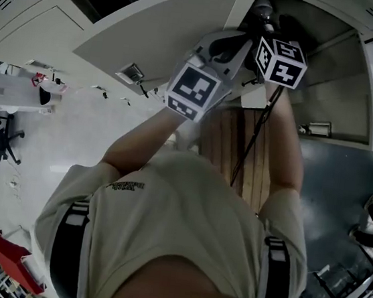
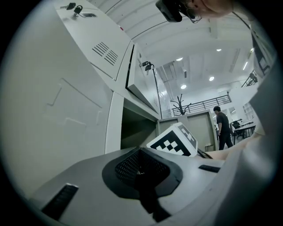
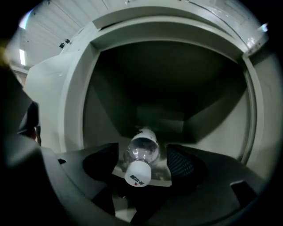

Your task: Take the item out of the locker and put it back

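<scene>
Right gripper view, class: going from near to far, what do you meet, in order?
White screw cap → clear plastic bottle lying on its side → grey metal locker's shadowed back wall.

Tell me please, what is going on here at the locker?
A person holds a gripper in each hand at an open locker. The right gripper reaches into the compartment, its jaws open around a clear bottle that lies there, white cap toward it, not yet gripped. The left gripper is outside the compartment, jaws shut and empty.
</scene>
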